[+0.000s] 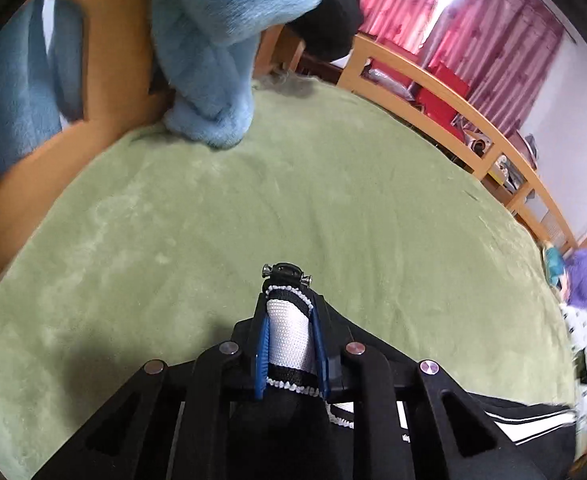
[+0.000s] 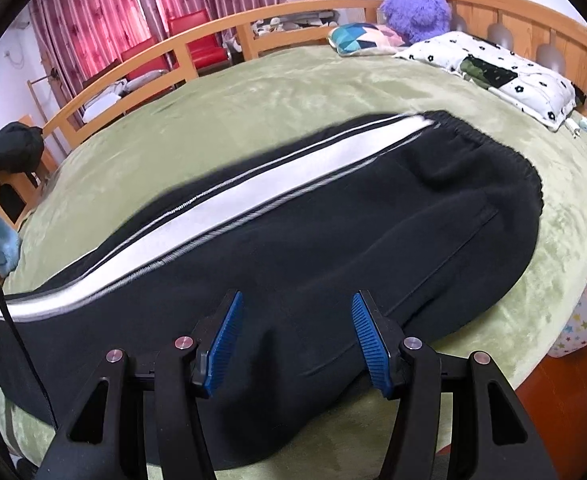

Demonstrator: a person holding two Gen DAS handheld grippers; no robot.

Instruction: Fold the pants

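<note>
Black pants (image 2: 333, 248) with a white side stripe (image 2: 221, 204) lie lengthwise across the green bed, waistband at the far right. My right gripper (image 2: 297, 320) is open and empty, just above the near edge of the pants. My left gripper (image 1: 289, 304) is shut on the striped cuff end of the pants (image 1: 287, 332), held above the green blanket. More of the pants (image 1: 513, 420) trails off to the lower right in the left wrist view.
A green blanket (image 1: 253, 208) covers the bed. A light blue fuzzy garment (image 1: 213, 60) hangs over the wooden rail. Wooden rail (image 2: 181, 40), purple plush (image 2: 415, 6), pillows (image 2: 493, 68) and a black bundle (image 2: 9, 152) ring the bed.
</note>
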